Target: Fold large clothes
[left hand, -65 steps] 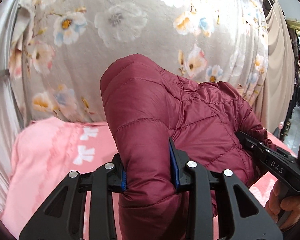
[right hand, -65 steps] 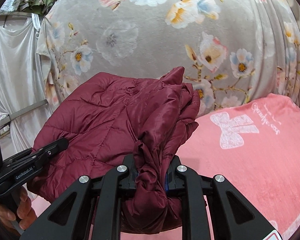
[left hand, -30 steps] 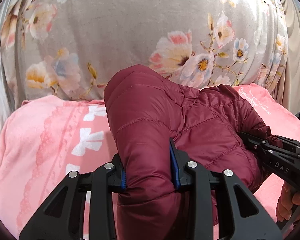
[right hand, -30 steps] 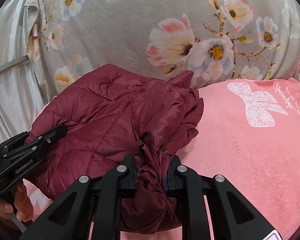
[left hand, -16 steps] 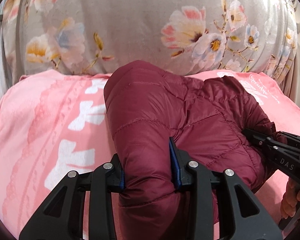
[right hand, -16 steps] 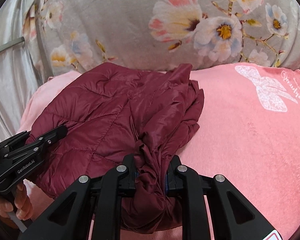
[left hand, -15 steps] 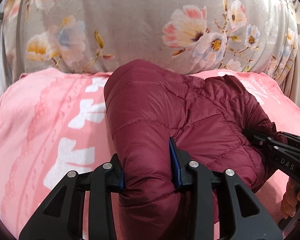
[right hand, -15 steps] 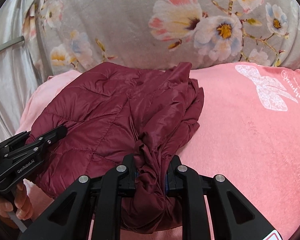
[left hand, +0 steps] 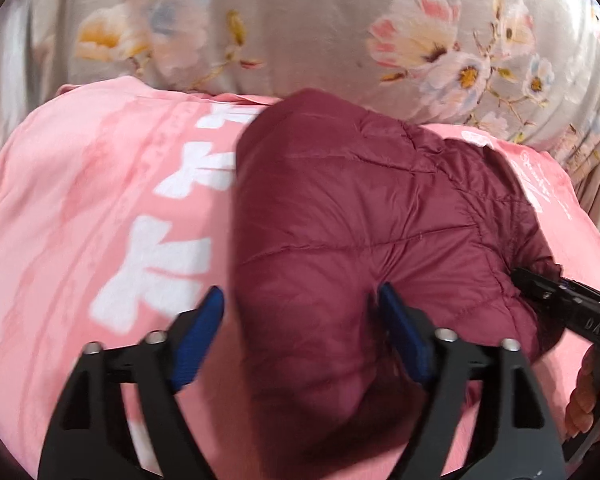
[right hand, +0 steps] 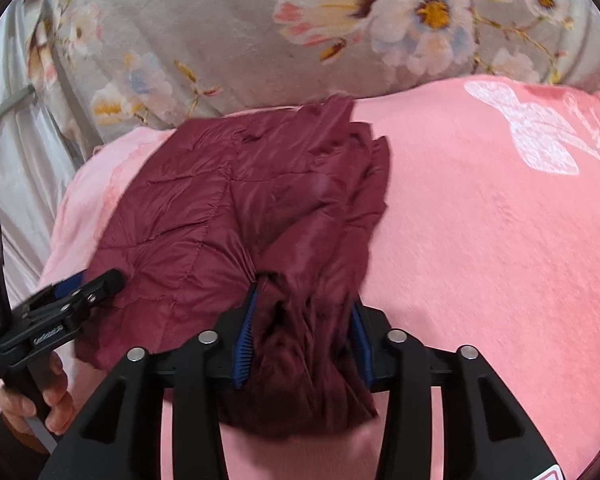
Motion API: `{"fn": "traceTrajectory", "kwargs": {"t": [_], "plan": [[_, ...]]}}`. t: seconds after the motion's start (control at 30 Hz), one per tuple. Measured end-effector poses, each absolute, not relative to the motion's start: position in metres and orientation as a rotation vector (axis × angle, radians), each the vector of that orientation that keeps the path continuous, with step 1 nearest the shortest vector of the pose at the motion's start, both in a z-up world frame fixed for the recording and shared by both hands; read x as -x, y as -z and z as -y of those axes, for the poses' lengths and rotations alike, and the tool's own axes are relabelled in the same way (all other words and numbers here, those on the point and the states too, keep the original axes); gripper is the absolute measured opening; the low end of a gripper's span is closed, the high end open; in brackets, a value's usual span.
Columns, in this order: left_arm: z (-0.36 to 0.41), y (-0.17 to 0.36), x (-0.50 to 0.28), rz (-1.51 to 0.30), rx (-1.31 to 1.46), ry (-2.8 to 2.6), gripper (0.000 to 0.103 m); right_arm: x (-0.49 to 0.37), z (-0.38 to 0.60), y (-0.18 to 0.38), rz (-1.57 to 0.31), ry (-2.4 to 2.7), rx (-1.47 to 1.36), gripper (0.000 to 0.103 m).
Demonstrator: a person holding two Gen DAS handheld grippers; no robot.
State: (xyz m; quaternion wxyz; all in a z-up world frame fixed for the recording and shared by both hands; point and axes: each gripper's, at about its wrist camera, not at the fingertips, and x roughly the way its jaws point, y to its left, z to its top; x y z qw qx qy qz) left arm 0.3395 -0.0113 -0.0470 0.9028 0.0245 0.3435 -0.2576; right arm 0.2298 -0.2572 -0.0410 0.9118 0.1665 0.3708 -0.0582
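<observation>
A maroon quilted puffer jacket (left hand: 364, 224) lies folded in a bundle on the pink blanket (left hand: 80, 208). My left gripper (left hand: 300, 320) is open, its blue pads (left hand: 198, 332) spread on both sides of the jacket's left end. My right gripper (right hand: 302, 328) is partly open, with the bunched right end of the jacket (right hand: 228, 208) lying loosely between its pads (right hand: 244, 340). The left gripper shows at the left of the right wrist view (right hand: 60, 312), and the right gripper shows at the right edge of the left wrist view (left hand: 572, 304).
The pink blanket (right hand: 500, 248) with white bow prints covers the surface. A grey floral fabric (left hand: 300, 20) hangs behind it. Pale silver cloth (right hand: 12, 128) and a metal bar are at the far left.
Both grippers came down with the jacket onto the pink blanket. The left jaws have opened wide and let go; the right jaws have spread apart and loosened on the fabric.
</observation>
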Motion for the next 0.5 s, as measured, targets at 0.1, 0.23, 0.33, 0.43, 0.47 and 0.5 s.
{"fn": "traceTrajectory", "kwargs": {"t": [0.1, 0.23, 0.33, 0.43, 0.47, 0.5], "plan": [[-0.005, 0.034, -0.315, -0.689, -0.051, 0.567, 0.093, -0.204, 0.267, 0.025, -0.737, 0.121, -0.405, 0.045], [-0.01, 0.039, -0.289, -0.75, -0.161, 0.548, 0.093, -0.181, 0.265, 0.019, -0.758, 0.06, -0.48, 0.045], [-0.007, 0.053, -0.284, -0.804, -0.192, 0.476, 0.093, -0.183, 0.251, 0.026, -0.798, 0.051, -0.452, 0.045], [-0.008, 0.063, -0.289, -0.835, -0.18, 0.41, 0.086, -0.192, 0.241, 0.035, -0.84, 0.077, -0.403, 0.024], [-0.008, 0.063, -0.292, -0.84, -0.176, 0.397, 0.085, -0.195, 0.241, 0.037, -0.85, 0.077, -0.404, 0.016], [-0.009, 0.063, -0.293, -0.84, -0.179, 0.382, 0.085, -0.197, 0.242, 0.036, -0.852, 0.08, -0.409, 0.009]]}}
